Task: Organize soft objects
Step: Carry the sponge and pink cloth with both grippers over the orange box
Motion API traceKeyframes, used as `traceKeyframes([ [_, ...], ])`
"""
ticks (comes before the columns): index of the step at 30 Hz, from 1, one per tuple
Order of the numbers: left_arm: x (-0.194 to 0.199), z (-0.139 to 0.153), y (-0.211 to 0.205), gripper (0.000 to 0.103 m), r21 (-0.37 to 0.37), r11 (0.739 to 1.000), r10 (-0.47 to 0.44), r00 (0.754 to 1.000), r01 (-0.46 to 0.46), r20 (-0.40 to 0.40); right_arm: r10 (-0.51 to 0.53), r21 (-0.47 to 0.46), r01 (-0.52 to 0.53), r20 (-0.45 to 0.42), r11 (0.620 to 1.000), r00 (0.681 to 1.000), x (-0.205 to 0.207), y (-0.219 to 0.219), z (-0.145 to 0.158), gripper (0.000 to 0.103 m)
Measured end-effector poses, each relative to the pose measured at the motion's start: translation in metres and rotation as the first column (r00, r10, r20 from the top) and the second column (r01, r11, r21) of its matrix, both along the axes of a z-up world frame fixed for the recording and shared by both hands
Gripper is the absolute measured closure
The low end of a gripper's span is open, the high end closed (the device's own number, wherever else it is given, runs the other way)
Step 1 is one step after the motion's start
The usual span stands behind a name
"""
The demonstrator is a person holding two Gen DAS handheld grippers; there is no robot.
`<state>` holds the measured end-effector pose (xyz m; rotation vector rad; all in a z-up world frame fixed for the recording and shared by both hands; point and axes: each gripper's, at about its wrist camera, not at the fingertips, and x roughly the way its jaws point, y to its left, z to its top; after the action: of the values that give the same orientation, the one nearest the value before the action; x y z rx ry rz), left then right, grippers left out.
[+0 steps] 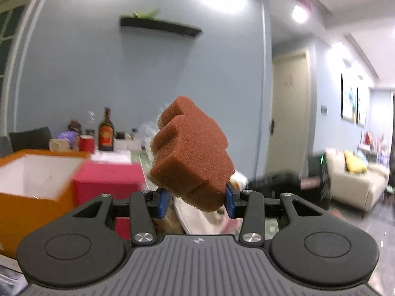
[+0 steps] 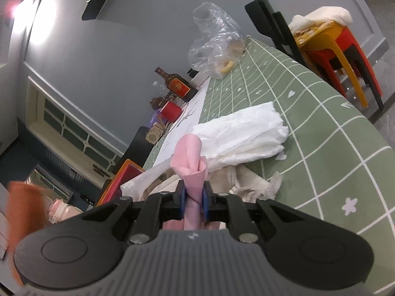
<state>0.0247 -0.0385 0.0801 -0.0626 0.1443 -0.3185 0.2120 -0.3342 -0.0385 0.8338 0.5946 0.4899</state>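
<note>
A brown sponge (image 1: 191, 153) with notched blocks on its face was clamped between the blue pads of the left gripper (image 1: 197, 201), its jaws standing about half apart on the sponge's lower end. The sponge was held up in the air, tilted, above the table. An orange box (image 1: 37, 190) with a white inside was seen to the lower left, and a pink box (image 1: 108, 180) just beside it; both were blurred. A brown bottle (image 1: 106, 133) and a red cup (image 1: 87, 143) were set further back by the wall.

A rolled pink cloth (image 2: 191, 170) was pinched between the narrow jaws of the right gripper (image 2: 193, 201), its twisted end standing up past the fingertips. Beyond it, a crumpled white cloth (image 2: 243, 134) was laid on the green checked tablecloth (image 2: 333, 148), with greyish rags (image 2: 254, 185) near the gripper. A clear plastic bag (image 2: 217, 46) was placed further along the table. An orange-brown blur (image 2: 23, 212) at the left edge was possibly the sponge.
</note>
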Motion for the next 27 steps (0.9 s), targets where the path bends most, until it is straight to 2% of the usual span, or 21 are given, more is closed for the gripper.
traceKeyframes([
  [4,-0.028,0.032,0.042,0.054,-0.027,0.996,0.082,0.994,-0.081,0.067,0.019,-0.001,-0.019,0.054,1.000,0.998,-0.001,0.007,0.007,0.091],
  [8,-0.039,0.067,0.086,0.054,-0.043,0.991,0.128,0.989,-0.126,0.067,0.041,0.035,-0.046,0.127,0.998,0.991,-0.006,0.021,0.025,0.091],
  [10,-0.037,0.080,0.102,0.054,0.002,0.988,0.152,0.986,-0.153,0.074,0.055,0.053,-0.065,0.173,0.996,0.983,-0.010,0.032,0.039,0.091],
  [12,-0.029,0.087,0.113,0.054,0.058,0.974,0.214,0.973,-0.219,0.081,0.077,0.050,-0.089,0.210,0.995,0.975,-0.014,0.048,0.058,0.091],
  [15,-0.011,0.088,0.129,0.054,0.139,0.939,0.304,0.949,-0.314,0.088,0.128,0.008,-0.135,0.276,0.991,0.953,-0.021,0.080,0.089,0.091],
  [18,0.010,0.083,0.149,0.054,0.154,0.912,0.379,0.925,-0.380,0.040,0.200,-0.030,-0.202,0.320,0.979,0.926,-0.017,0.119,0.118,0.091],
  [22,0.032,0.072,0.176,0.054,0.133,0.904,0.413,0.910,-0.406,-0.031,0.275,-0.097,-0.257,0.330,0.962,0.903,-0.003,0.181,0.145,0.091],
  [27,0.049,0.055,0.200,0.054,0.129,0.898,0.431,0.900,-0.422,-0.058,0.330,-0.077,-0.322,0.304,0.944,0.894,0.012,0.244,0.141,0.091],
])
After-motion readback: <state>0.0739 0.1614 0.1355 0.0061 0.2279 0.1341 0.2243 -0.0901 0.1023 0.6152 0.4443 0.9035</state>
